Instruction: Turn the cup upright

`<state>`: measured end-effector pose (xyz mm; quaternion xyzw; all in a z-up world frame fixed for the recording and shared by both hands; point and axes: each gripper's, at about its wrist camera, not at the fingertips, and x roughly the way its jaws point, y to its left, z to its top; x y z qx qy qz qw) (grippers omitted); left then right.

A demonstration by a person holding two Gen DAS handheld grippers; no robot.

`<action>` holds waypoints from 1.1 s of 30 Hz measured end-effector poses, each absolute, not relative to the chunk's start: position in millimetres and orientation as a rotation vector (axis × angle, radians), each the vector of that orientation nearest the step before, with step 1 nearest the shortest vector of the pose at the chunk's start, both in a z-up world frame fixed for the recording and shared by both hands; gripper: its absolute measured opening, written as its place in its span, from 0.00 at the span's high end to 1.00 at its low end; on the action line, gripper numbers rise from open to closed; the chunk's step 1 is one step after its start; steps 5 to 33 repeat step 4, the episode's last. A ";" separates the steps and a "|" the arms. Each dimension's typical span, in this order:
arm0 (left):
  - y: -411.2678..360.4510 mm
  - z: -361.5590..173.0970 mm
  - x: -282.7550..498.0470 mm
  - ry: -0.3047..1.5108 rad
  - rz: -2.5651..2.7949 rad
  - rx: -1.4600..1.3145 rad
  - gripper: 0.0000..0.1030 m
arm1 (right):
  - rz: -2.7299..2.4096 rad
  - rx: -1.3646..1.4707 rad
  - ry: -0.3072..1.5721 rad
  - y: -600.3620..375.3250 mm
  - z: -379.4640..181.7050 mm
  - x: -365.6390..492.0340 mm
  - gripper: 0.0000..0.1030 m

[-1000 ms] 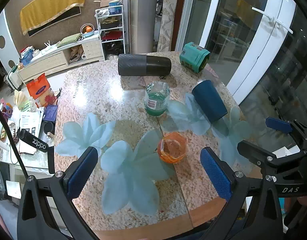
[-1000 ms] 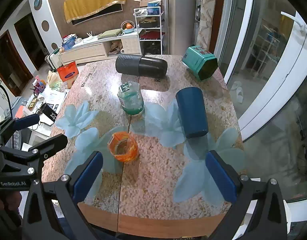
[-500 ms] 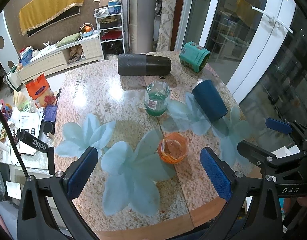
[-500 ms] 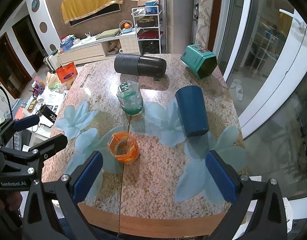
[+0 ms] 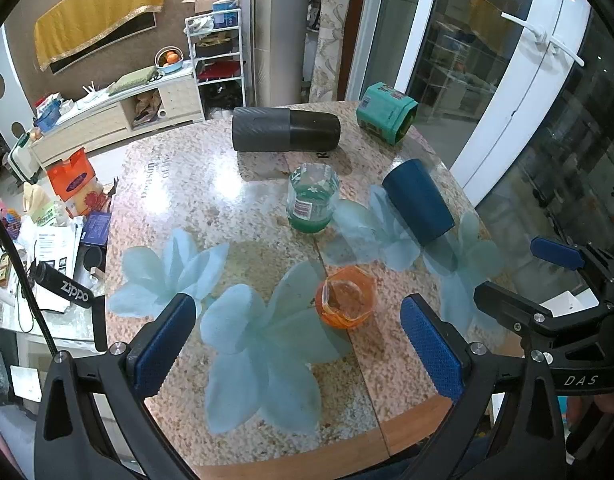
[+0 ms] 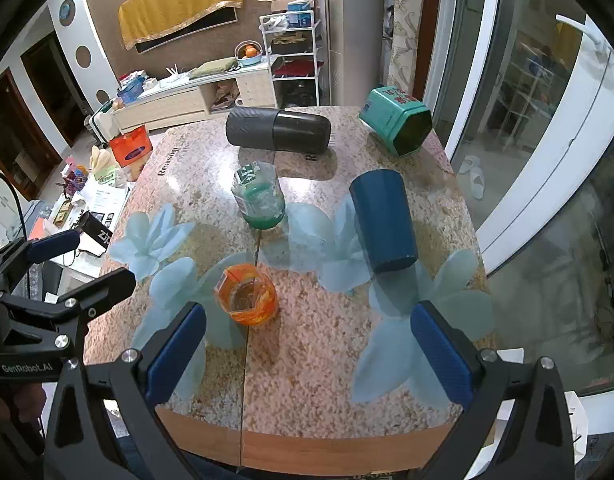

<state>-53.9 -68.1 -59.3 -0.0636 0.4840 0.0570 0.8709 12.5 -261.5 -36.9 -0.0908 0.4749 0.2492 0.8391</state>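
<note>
Left wrist view. The left gripper (image 5: 299, 336) hovers above the near edge of the table (image 5: 179, 184), fingers wide apart, nothing between the blue pads (image 5: 431, 354). The dark blue cup (image 5: 419, 202) lies on its side at the right of the tabletop, well apart from this gripper, one end towards the near right — whether that end is the mouth I cannot tell. Orange cup (image 5: 345, 297) stands upright near the centre, just beyond the gap between the fingers. Green glass jar (image 5: 311, 198) upright behind it. Black cylinder (image 5: 286, 129) lies on its side at the far end; teal tin (image 5: 386, 113) tipped over at the far right. The right gripper (image 5: 519, 276) shows at the right edge, above the table's rim.

Right wrist view. The right gripper (image 6: 309, 350) is held over the near edge, fingers spread, empty. The dark blue cup (image 6: 383, 220) lies ahead and a little right of centre, on its side, its long axis running near to far — not touched by either finger. Orange cup (image 6: 247, 294) upright to the left, near the left pad (image 6: 175, 354). Green glass jar (image 6: 260, 194) beyond it; black cylinder (image 6: 278, 129) and teal tin (image 6: 397, 120) on their sides at the far end. The left gripper (image 6: 71, 260) shows at the left, fingers apart, off the table's left side.
</note>
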 end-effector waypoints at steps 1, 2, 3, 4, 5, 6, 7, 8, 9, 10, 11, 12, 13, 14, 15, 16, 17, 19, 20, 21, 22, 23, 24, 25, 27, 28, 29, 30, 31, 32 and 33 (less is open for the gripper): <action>-68.1 -59.3 -53.9 1.011 0.120 -0.134 0.00 | 0.527 -0.192 1.004 -261.6 -36.8 12.6 0.00; -68.2 -59.2 -53.9 1.010 0.120 -0.133 0.00 | 0.527 -0.190 1.003 -261.6 -37.1 12.4 0.00; -68.4 -59.4 -53.6 1.006 0.120 -0.130 0.00 | 0.526 -0.190 1.004 -261.6 -37.1 12.3 0.00; -68.1 -60.2 -52.9 1.005 0.119 -0.128 0.00 | 0.525 -0.191 1.004 -261.6 -37.2 12.6 0.00; -68.1 -60.2 -52.9 1.005 0.119 -0.128 0.00 | 0.525 -0.191 1.004 -261.6 -37.2 12.6 0.00; -68.1 -60.2 -52.9 1.005 0.119 -0.128 0.00 | 0.525 -0.191 1.004 -261.6 -37.2 12.6 0.00; -68.1 -60.2 -52.9 1.005 0.119 -0.128 0.00 | 0.525 -0.191 1.004 -261.6 -37.2 12.6 0.00; -68.1 -60.2 -52.9 1.005 0.119 -0.128 0.00 | 0.525 -0.191 1.004 -261.6 -37.2 12.6 0.00; -68.1 -60.2 -52.9 1.005 0.119 -0.128 0.00 | 0.525 -0.191 1.004 -261.6 -37.2 12.6 0.00; -68.1 -60.2 -52.9 1.005 0.119 -0.128 0.00 | 0.525 -0.191 1.004 -261.6 -37.2 12.6 0.00; -68.1 -60.2 -52.9 1.005 0.119 -0.128 0.00 | 0.525 -0.191 1.004 -261.6 -37.2 12.6 0.00; -68.1 -60.2 -52.9 1.005 0.119 -0.128 0.00 | 0.525 -0.191 1.004 -261.6 -37.2 12.6 0.00; -68.1 -60.2 -52.9 1.005 0.119 -0.128 0.00 | 0.525 -0.191 1.004 -261.6 -37.2 12.6 0.00; -68.1 -60.2 -52.9 1.005 0.119 -0.128 0.00 | 0.525 -0.191 1.004 -261.6 -37.2 12.6 0.00; -68.1 -60.2 -52.9 1.005 0.119 -0.128 0.00 | 0.525 -0.191 1.004 -261.6 -37.2 12.6 0.00; -68.1 -60.2 -52.9 1.005 0.119 -0.128 0.00 | 0.525 -0.191 1.004 -261.6 -37.2 12.6 0.00; -68.1 -60.2 -52.9 1.005 0.119 -0.128 0.00 | 0.525 -0.191 1.004 -261.6 -37.2 12.6 0.00; -68.1 -60.2 -52.9 1.005 0.119 -0.128 0.00 | 0.525 -0.191 1.004 -261.6 -37.2 12.6 0.00; -68.1 -60.2 -52.9 1.005 0.119 -0.128 0.00 | 0.525 -0.191 1.004 -261.6 -37.2 12.6 0.00; -68.1 -60.2 -52.9 1.005 0.119 -0.128 0.00 | 0.525 -0.191 1.004 -261.6 -37.2 12.6 0.00; -68.1 -60.2 -52.9 1.005 0.119 -0.128 0.00 | 0.525 -0.191 1.004 -261.6 -37.2 12.6 0.00; -68.1 -60.2 -52.9 1.005 0.119 -0.128 0.00 | 0.525 -0.191 1.004 -261.6 -37.2 12.6 0.00; -68.1 -60.2 -52.9 1.005 0.119 -0.128 0.00 | 0.525 -0.191 1.004 -261.6 -37.2 12.6 0.00; -68.1 -60.2 -52.9 1.005 0.119 -0.128 0.00 | 0.525 -0.191 1.004 -261.6 -37.2 12.6 0.00; -68.1 -60.2 -52.9 1.005 0.119 -0.128 0.00 | 0.525 -0.191 1.004 -261.6 -37.2 12.6 0.00; -68.1 -60.2 -52.9 1.005 0.119 -0.128 0.00 | 0.525 -0.191 1.004 -261.6 -37.2 12.6 0.00; -68.1 -60.2 -52.9 1.005 0.119 -0.128 0.00 | 0.525 -0.191 1.004 -261.6 -37.2 12.6 0.00; -68.1 -60.2 -52.9 1.005 0.119 -0.128 0.00 | 0.525 -0.191 1.004 -261.6 -37.2 12.6 0.00; -68.1 -60.2 -52.9 1.005 0.119 -0.128 0.00 | 0.525 -0.191 1.004 -261.6 -37.2 12.6 0.00; -68.1 -60.2 -52.9 1.005 0.119 -0.128 0.00 | 0.525 -0.191 1.004 -261.6 -37.2 12.6 0.00; -68.1 -60.2 -52.9 1.005 0.119 -0.128 0.00 | 0.525 -0.191 1.004 -261.6 -37.2 12.6 0.00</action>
